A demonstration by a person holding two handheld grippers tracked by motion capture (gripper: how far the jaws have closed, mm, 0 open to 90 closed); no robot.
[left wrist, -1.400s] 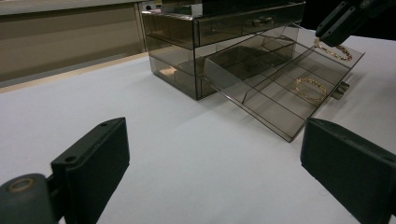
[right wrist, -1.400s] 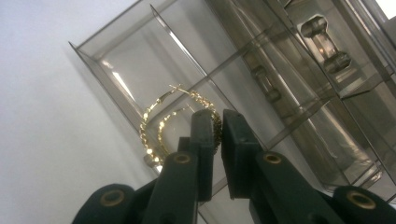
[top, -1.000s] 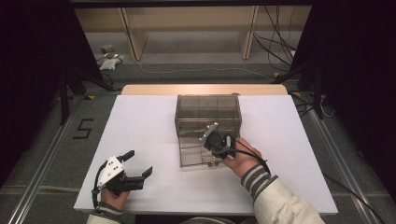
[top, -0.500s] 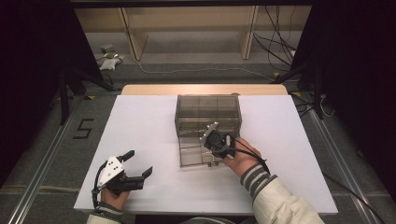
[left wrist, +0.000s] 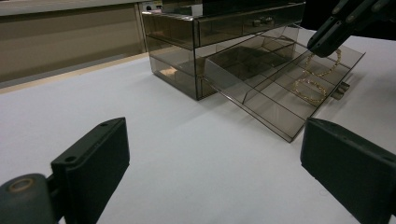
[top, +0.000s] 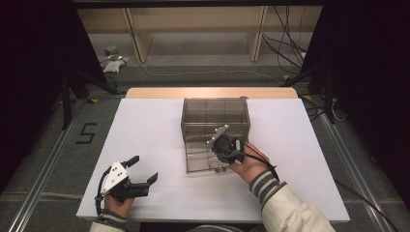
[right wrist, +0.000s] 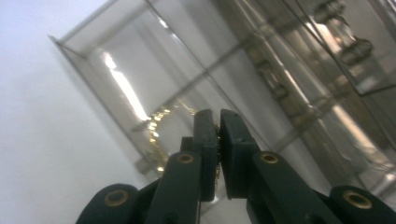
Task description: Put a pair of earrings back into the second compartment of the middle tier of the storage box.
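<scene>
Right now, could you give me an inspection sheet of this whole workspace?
Surface: white table, bare around the box.
Job's things: smoky clear drawer box; its lower drawer pulled out, tilted down, gold chain lying in it.
Clutter: nothing seen.
Grippers: right claw shut on gold chain above the drawer; left claw open, resting apart.
Cables: black lead over the right hand.
Surroundings: wooden frame, floor cables, dark curtains.

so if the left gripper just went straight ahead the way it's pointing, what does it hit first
Probably the pulled-out drawer of the clear box; only bare white table lies before it, though depth is hard to judge.
</scene>
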